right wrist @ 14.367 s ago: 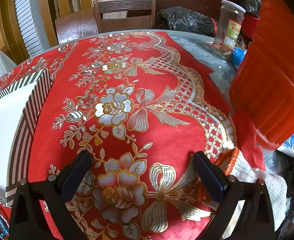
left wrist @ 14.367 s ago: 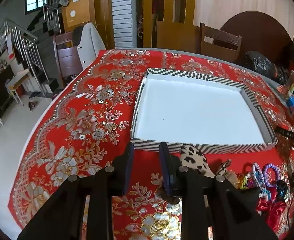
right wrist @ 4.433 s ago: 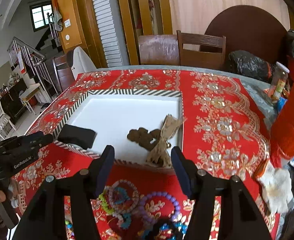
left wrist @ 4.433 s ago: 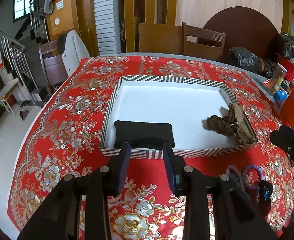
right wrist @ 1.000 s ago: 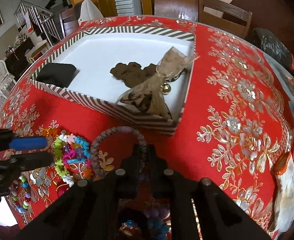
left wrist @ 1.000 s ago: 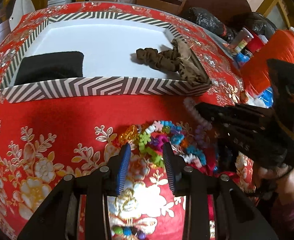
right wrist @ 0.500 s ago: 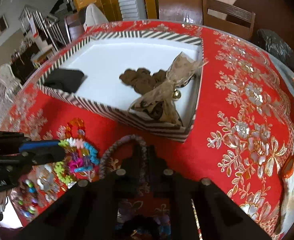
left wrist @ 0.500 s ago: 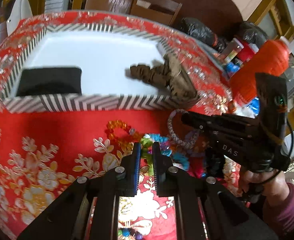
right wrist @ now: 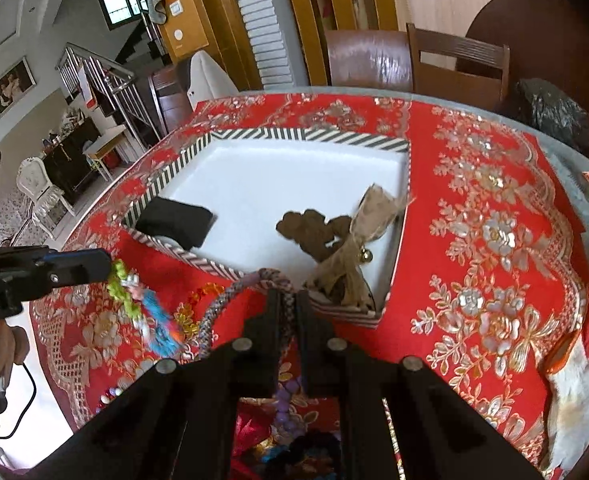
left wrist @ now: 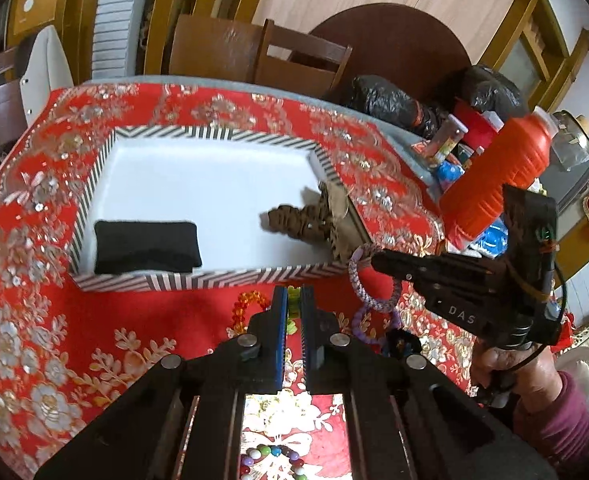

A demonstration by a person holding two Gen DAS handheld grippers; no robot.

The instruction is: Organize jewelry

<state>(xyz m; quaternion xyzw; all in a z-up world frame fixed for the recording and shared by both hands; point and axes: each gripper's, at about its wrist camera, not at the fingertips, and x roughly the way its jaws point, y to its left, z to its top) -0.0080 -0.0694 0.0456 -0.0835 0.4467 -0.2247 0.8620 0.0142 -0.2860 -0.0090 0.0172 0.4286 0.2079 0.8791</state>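
Inside the striped tray (left wrist: 210,282) lie two pieces; left gripper (left wrist: 293,300) pinches a colourful bracelet (right wrist: 142,308), right gripper (right wrist: 288,300) a braided one (left wrist: 364,280), with more waiting.

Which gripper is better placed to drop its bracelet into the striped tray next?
Right, probably. The right gripper, shut on the braided bracelet, hangs at the striped tray near corner. The left gripper, holding the colorful bead bracelet, sits farther back.
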